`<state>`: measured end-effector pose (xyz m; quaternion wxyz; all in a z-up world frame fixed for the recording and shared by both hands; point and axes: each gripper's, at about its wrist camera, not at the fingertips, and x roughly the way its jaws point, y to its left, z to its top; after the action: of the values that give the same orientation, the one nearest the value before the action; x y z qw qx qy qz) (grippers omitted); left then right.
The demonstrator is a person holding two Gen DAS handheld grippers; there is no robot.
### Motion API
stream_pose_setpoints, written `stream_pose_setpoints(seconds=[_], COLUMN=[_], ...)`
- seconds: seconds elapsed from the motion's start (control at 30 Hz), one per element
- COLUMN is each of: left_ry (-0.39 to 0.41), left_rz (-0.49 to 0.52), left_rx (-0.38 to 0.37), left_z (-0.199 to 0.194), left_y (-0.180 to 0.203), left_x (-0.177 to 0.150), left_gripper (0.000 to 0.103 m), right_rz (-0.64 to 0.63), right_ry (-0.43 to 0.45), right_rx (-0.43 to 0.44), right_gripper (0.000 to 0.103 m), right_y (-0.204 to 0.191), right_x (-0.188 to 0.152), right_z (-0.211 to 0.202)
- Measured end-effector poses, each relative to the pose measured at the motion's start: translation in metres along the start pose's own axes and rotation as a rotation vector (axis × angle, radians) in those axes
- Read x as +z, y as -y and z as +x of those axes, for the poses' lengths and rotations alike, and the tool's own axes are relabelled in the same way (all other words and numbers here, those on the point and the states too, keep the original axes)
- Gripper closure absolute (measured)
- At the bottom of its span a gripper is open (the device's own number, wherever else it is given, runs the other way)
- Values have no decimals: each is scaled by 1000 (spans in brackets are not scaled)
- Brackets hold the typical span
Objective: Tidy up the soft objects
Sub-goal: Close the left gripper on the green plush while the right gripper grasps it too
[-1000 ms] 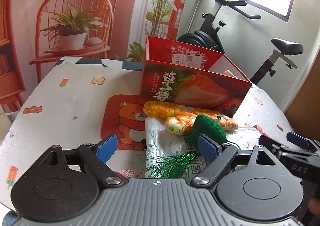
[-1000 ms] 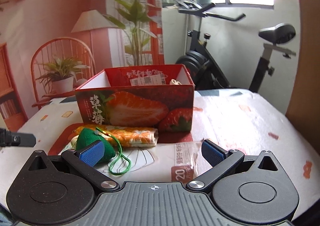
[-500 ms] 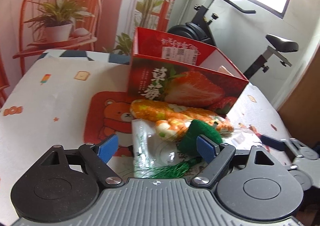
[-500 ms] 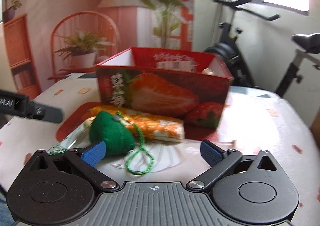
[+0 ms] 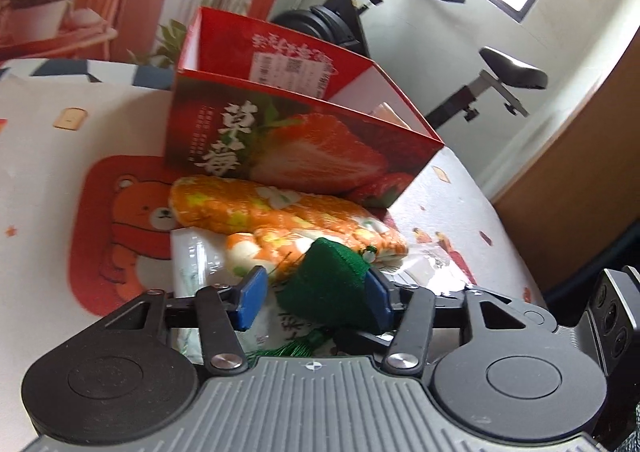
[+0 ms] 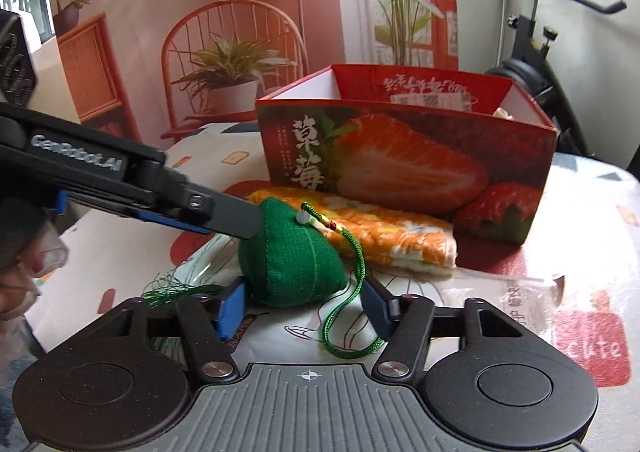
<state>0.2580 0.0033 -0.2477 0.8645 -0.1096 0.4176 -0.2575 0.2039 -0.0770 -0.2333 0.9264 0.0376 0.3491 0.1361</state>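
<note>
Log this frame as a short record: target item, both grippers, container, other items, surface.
target: green plush pouch with tassel and cord loop, lying on a clear plastic packet
left gripper: jaws closing, pouch between them, gap at one pad
right gripper: jaws closing around the pouch, no firm contact visible
container: red strawberry box, open top, behind the pouch
other: orange patterned roll in front of the box
surface: printed tablecloth
</note>
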Motion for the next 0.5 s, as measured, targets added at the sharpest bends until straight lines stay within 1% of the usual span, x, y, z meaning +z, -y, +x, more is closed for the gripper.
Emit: stream_pose_setpoints(seconds=[0.1,0.17,0.23,0.4,0.43,0.5], left_ry=[-22,-32,-39,-56,-61,-63], left_rz=[4,5,7,30,30,12], left_rx=[-47,-79,-94,-106,-115,-126], left_z=[10,14,17,25,27,33], left_y=[-2,-3,-2,1,0,-5], left_x=[3,6,8,8,8,6], left_gripper=[53,58,60,60,58,56], right_rz=[3,4,4,21,26,37], right_ry=[-1,-1,-1,-16,-21,-31], right_rx=[7,10,18,12,11,6], right_gripper=[56,59,62,61,58,58], right_y=[2,2,3,5,5,8], right_x=[1,2,2,2,2,2], right_z=[0,1,0,4,5,8])
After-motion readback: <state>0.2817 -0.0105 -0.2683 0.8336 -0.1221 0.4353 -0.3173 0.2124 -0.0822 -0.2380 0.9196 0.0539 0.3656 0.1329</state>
